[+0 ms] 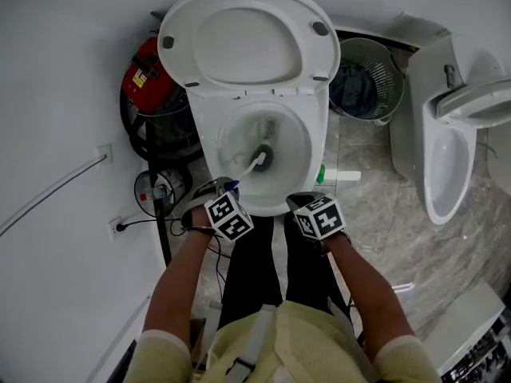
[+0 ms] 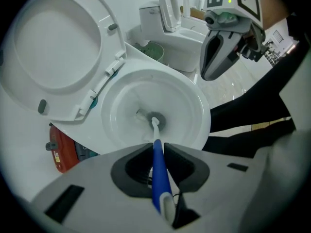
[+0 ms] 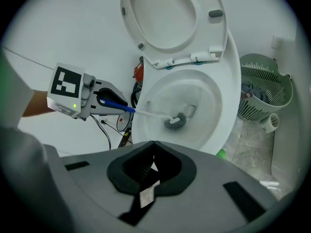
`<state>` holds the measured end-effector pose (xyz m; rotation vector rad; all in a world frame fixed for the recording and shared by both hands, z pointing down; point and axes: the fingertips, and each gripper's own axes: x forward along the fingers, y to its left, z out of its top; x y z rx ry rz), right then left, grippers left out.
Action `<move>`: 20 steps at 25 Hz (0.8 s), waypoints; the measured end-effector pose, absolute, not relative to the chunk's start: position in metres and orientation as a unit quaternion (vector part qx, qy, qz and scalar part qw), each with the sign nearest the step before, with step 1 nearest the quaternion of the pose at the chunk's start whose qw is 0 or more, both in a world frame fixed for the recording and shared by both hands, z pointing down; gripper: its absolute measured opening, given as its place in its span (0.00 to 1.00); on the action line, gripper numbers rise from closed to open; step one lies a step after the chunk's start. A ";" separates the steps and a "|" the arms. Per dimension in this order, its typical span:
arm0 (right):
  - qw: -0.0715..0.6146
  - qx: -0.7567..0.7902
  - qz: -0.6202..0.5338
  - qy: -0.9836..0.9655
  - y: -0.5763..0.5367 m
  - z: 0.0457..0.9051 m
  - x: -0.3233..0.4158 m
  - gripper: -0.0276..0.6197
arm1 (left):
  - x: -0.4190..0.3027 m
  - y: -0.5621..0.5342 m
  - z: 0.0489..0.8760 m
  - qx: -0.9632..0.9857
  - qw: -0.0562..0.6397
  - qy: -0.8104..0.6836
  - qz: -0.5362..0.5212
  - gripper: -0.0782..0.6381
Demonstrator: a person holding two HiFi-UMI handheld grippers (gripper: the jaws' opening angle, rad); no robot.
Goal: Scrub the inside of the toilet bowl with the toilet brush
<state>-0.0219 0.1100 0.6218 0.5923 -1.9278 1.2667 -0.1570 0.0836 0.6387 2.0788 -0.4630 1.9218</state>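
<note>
The white toilet bowl [image 1: 307,154] stands open with its seat and lid [image 1: 247,38] tipped up. A toilet brush with a blue handle [image 2: 159,169] and white shaft reaches down into the bowl. Its dark head [image 1: 263,156] rests at the bottom by the drain, also seen in the right gripper view [image 3: 176,121]. My left gripper [image 2: 156,147] is shut on the blue handle, at the bowl's front left rim [image 1: 226,188]. My right gripper [image 3: 153,147] hovers at the front right rim [image 1: 303,203], jaws shut together with nothing in them.
A mesh waste basket [image 1: 371,78] stands right of the toilet, with a second white fixture [image 1: 447,158] beyond it. A red object [image 1: 148,74], dark hoses and cables crowd the left side by the wall. A small green item [image 1: 320,174] lies on the floor.
</note>
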 end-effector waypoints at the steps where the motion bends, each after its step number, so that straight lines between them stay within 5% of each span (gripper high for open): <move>1: 0.371 0.231 0.494 -0.752 0.110 0.622 -0.022 0.07 | -0.161 0.082 0.637 0.713 0.129 -0.157 0.671 0.22; 20: 0.366 0.243 0.499 -0.747 0.107 0.622 -0.020 0.07 | -0.204 0.032 0.633 0.671 0.129 -0.234 0.691 0.22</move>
